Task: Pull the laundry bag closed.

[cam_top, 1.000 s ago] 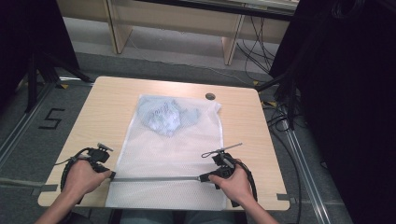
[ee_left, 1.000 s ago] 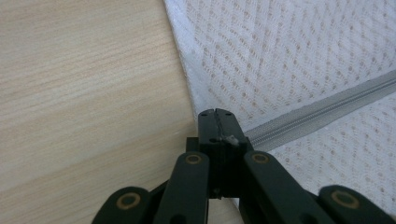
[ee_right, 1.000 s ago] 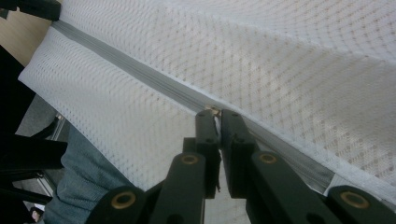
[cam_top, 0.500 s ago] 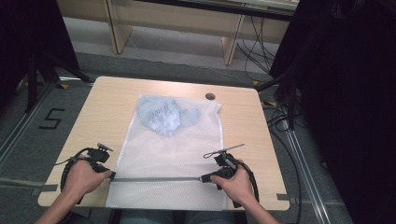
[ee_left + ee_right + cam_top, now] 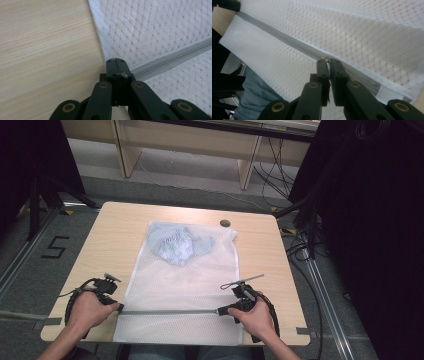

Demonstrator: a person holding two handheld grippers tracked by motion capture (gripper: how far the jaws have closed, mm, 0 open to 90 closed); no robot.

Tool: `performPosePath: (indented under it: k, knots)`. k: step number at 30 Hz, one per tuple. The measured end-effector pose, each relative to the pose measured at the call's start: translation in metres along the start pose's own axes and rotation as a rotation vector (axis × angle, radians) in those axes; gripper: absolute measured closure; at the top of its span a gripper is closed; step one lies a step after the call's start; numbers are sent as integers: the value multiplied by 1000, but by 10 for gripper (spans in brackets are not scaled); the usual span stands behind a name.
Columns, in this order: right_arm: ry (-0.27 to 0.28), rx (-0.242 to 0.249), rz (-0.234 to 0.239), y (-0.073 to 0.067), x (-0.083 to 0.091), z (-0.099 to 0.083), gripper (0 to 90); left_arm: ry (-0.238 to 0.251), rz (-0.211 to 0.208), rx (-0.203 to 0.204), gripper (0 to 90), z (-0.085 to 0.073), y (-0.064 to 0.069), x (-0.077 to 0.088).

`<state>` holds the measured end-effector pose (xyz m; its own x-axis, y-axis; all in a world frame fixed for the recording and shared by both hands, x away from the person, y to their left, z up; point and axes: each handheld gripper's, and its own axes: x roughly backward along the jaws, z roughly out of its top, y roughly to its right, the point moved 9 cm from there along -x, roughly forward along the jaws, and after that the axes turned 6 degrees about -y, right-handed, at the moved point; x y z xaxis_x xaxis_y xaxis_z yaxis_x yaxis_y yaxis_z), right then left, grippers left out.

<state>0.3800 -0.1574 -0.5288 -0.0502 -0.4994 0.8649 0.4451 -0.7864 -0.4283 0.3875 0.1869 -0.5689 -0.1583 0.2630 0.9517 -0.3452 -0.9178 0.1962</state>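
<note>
high view: a white mesh bag (image 5: 182, 285) lies flat on the desk (image 5: 110, 240), a hand at each end of its grey zipper (image 5: 170, 311). left gripper view: fingers (image 5: 112, 68) pinched together on the zipper's end. right gripper view: fingers (image 5: 322, 67) nearly closed, nipping the zipper pull (image 5: 326, 59).

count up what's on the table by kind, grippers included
White mesh zip bag with a grey zipper: 1
Crumpled pale blue garment inside the bag: 1
Black two-jaw grippers, left and right, each with jaws shut at an end of the zipper: 2
Small dark round disc in the tabletop: 1
Total: 5
</note>
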Motion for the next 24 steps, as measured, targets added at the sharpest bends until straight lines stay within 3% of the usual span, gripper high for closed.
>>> performPosePath:
  k: [5, 24]
  knots:
    - [7, 18, 6, 2, 1, 0, 870, 0, -1, 1, 899, 0, 0, 0]
    - [11, -3, 6, 7, 5, -3, 870, 1, 0, 2, 899, 0, 0, 0]
